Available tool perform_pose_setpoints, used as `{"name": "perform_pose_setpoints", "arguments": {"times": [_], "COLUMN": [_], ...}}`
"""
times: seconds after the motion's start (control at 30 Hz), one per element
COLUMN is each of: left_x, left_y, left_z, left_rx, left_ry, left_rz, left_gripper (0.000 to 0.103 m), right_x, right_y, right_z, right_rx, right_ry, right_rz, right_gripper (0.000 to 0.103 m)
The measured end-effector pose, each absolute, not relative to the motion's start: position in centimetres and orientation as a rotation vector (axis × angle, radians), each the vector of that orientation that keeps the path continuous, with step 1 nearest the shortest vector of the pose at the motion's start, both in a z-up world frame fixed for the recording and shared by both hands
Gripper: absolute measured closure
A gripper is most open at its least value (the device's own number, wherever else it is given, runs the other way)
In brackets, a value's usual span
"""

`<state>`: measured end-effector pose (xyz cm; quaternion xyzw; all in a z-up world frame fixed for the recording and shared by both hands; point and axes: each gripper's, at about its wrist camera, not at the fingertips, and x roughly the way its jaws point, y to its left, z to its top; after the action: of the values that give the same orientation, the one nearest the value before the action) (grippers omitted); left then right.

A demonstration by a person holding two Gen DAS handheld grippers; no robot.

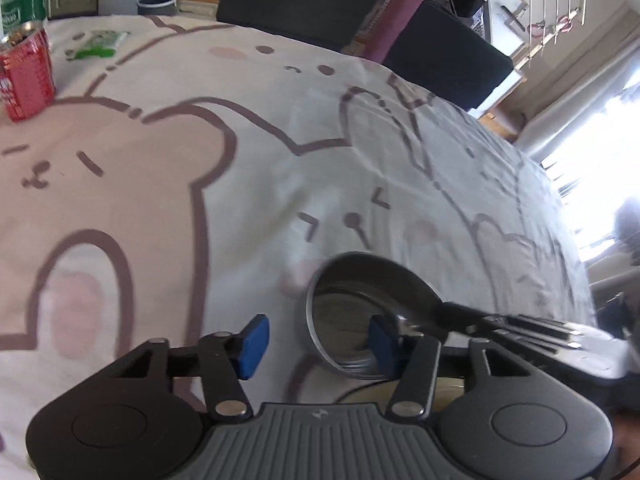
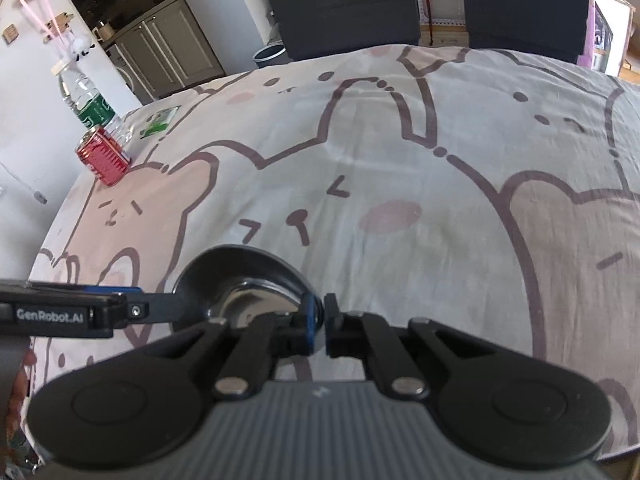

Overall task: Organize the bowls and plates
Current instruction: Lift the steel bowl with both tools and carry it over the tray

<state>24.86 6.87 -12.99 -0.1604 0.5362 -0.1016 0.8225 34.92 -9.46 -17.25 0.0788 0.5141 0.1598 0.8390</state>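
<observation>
Right tongs [image 2: 320, 320] clamped on steel bowl [image 2: 256, 280] rim — left tongs [image 1: 316, 340] spread wide, one pad inside bowl.

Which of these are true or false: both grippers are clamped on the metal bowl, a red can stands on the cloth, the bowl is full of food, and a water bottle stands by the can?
1. Both grippers are clamped on the metal bowl. False: the right gripper grips its rim; the left gripper is open, one finger inside the bowl.
2. A red can stands on the cloth. True.
3. The bowl is full of food. False: it is empty.
4. A water bottle stands by the can. True.
</observation>
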Motion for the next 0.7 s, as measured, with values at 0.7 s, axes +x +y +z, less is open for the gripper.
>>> {"name": "perform_pose_setpoints", "arguments": {"times": [0.7], "left_x": [24.9], "left_y": [5.2], "left_z": [-13.0], "left_rx": [-0.245], "left_ry": [1.098], "left_rz": [-0.185], "left_gripper": [0.095], "right_x": [34.2], "right_y": [-9.3], "right_z": [-17.4], "right_rx": [0.113], "right_ry": [1.075], "right_rz": [0.364], "right_gripper": [0.094]}}
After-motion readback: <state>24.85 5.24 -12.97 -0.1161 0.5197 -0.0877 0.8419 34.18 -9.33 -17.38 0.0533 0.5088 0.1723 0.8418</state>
